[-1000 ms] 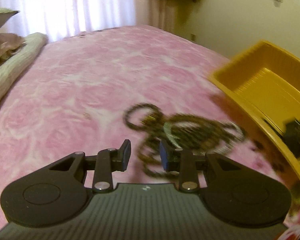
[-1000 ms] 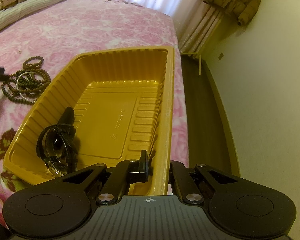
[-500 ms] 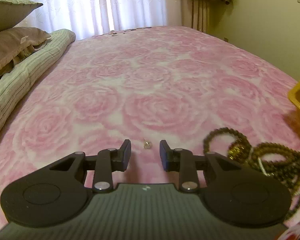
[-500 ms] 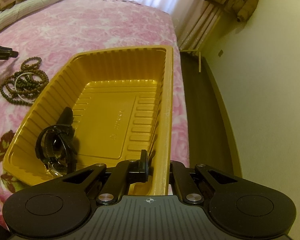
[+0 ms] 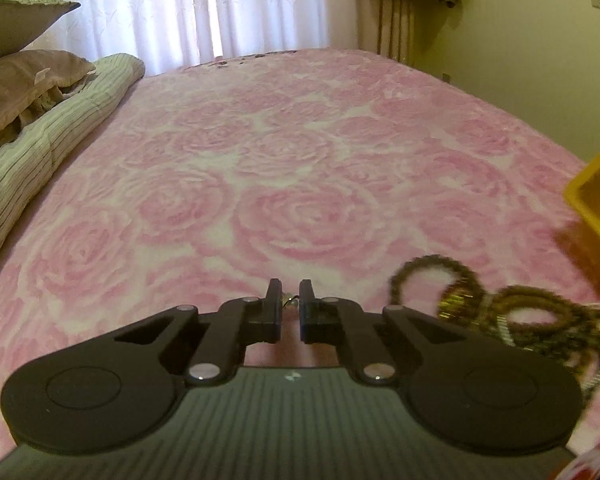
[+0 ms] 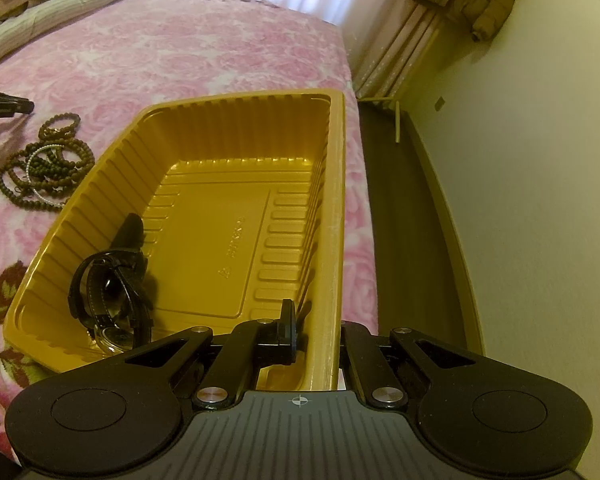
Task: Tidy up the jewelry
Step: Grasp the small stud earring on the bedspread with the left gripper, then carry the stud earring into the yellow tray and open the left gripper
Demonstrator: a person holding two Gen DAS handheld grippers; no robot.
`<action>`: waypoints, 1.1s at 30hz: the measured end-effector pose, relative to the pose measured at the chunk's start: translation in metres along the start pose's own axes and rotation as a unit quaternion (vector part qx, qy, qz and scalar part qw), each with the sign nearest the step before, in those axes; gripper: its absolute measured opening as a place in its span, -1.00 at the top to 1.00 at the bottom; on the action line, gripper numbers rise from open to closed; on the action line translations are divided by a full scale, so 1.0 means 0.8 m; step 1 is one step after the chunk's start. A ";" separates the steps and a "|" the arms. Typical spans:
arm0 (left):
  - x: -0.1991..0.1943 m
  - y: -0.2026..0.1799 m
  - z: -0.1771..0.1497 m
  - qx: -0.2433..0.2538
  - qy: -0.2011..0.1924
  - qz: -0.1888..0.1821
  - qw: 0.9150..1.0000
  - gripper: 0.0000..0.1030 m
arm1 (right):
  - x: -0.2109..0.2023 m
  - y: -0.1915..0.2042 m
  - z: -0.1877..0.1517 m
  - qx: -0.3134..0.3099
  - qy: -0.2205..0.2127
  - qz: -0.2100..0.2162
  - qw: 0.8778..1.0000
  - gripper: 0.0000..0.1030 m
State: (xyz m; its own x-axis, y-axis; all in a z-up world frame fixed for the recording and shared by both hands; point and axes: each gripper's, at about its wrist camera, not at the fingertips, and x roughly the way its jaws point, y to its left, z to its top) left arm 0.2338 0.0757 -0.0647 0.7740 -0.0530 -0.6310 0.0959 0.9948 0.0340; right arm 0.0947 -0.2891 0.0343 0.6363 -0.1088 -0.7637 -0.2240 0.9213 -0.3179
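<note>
The pink bed [image 5: 300, 168] fills the frame. The yellow tray [image 6: 336, 208] sits centre in the right view – the right gripper [image 6: 316, 332] is clamped on its rim, a watch [image 6: 108, 296] lies lower left inside. Beads [image 5: 512, 316] lie lower right. The left gripper [image 5: 290, 300], nearly closed, has a tiny earring [image 5: 289, 300] between its tips – grip unclear.

Daylight glows through the white curtains [image 5: 204, 8], overexposed and washing detail there, while the room reads soft and warm. The bead bracelets [image 5: 512, 320] smear with motion blur, and fisheye bending curves the bed [image 5: 300, 152] edges.
</note>
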 end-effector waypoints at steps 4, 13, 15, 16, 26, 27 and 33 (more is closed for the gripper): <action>-0.039 -0.017 -0.002 0.003 -0.008 -0.021 1.000 0.87 | -0.001 0.000 -0.001 -0.001 -0.003 0.000 1.000 0.92; -0.128 -0.106 -0.002 0.055 -0.035 -0.124 0.990 0.87 | 0.000 -0.001 -0.006 0.004 -0.007 0.004 1.000 0.92; -0.144 -0.133 -0.003 0.072 -0.040 -0.155 0.985 0.87 | -0.001 0.000 -0.007 0.004 -0.008 0.004 1.000 0.92; -0.149 -0.145 -0.002 0.075 -0.039 -0.172 0.981 0.87 | 0.000 0.001 -0.007 0.003 -0.008 0.004 1.000 0.92; -0.156 -0.245 0.001 0.102 -0.038 -0.265 0.958 0.87 | 0.000 0.000 -0.008 0.006 -0.009 0.005 1.000 0.92; -0.153 -0.248 0.002 0.102 -0.038 -0.266 0.958 0.87 | 0.000 0.000 -0.009 0.006 -0.009 0.006 1.000 0.92; -0.131 -0.261 0.006 0.097 -0.027 -0.270 0.958 0.87 | -0.001 0.000 -0.009 0.006 -0.010 0.006 1.000 0.92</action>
State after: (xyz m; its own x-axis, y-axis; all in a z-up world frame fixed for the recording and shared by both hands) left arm 0.1359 -0.1265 -0.0021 0.6096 -0.5645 -0.5565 0.6011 0.7869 -0.1396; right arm 0.0893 -0.2919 0.0311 0.6474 -0.0898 -0.7568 -0.2240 0.9267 -0.3017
